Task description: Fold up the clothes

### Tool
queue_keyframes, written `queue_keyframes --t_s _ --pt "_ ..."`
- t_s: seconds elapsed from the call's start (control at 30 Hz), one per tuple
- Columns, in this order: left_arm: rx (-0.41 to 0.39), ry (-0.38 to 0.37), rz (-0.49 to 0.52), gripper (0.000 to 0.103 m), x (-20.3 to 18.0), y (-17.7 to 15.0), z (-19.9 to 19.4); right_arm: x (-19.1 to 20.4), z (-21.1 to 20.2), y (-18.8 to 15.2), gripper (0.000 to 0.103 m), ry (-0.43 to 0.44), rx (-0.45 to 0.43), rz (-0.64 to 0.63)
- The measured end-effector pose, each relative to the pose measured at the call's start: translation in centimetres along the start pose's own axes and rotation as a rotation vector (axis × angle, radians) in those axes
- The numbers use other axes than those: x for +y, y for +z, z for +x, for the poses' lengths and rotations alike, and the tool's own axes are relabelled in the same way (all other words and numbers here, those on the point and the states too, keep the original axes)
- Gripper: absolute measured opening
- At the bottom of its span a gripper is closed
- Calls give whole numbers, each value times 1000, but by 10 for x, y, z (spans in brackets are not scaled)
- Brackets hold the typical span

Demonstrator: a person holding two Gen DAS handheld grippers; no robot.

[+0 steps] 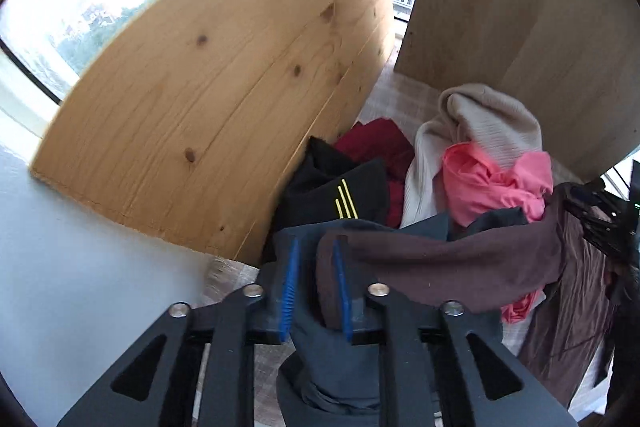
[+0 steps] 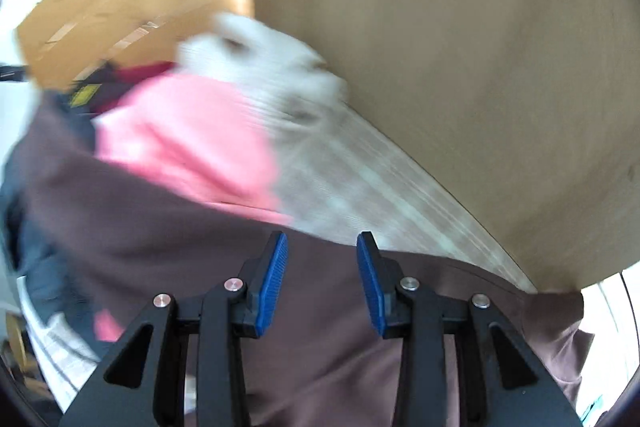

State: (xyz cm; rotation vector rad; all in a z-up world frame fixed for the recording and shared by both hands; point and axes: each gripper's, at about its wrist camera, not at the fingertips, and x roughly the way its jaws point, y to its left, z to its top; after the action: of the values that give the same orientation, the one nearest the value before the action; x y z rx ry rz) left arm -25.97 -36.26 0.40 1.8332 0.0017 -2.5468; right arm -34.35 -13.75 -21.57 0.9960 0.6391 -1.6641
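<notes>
Left gripper (image 1: 316, 281) jaws pinching brown garment (image 1: 440, 263), right gripper (image 2: 322, 283) jaws spread above it.

No readable text, label, brand name or number is found in either view. The only mark to be made out is a set of three slanted yellow stripes (image 1: 345, 201) on a black garment (image 1: 332, 183) in the left wrist view; no lettering is seen with them. In the right wrist view a yellow patch (image 2: 85, 94) is seen on a dark garment, but it is blurred and nothing can be read from it.
</notes>
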Motion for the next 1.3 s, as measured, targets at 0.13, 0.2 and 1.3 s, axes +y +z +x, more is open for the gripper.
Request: queue_keyframes --t_s 0.13,0.2,1.3 --pt "-6 -92 42 23 18 -27 -7 51 -17 1 37 66 -16 -109" --pt "-2 -145 64 27 18 -44 -8 67 -14 1 37 89 7 -128" --pt "-18 -202 257 28 -8 -75 31 162 61 80 22 225 139 -237"
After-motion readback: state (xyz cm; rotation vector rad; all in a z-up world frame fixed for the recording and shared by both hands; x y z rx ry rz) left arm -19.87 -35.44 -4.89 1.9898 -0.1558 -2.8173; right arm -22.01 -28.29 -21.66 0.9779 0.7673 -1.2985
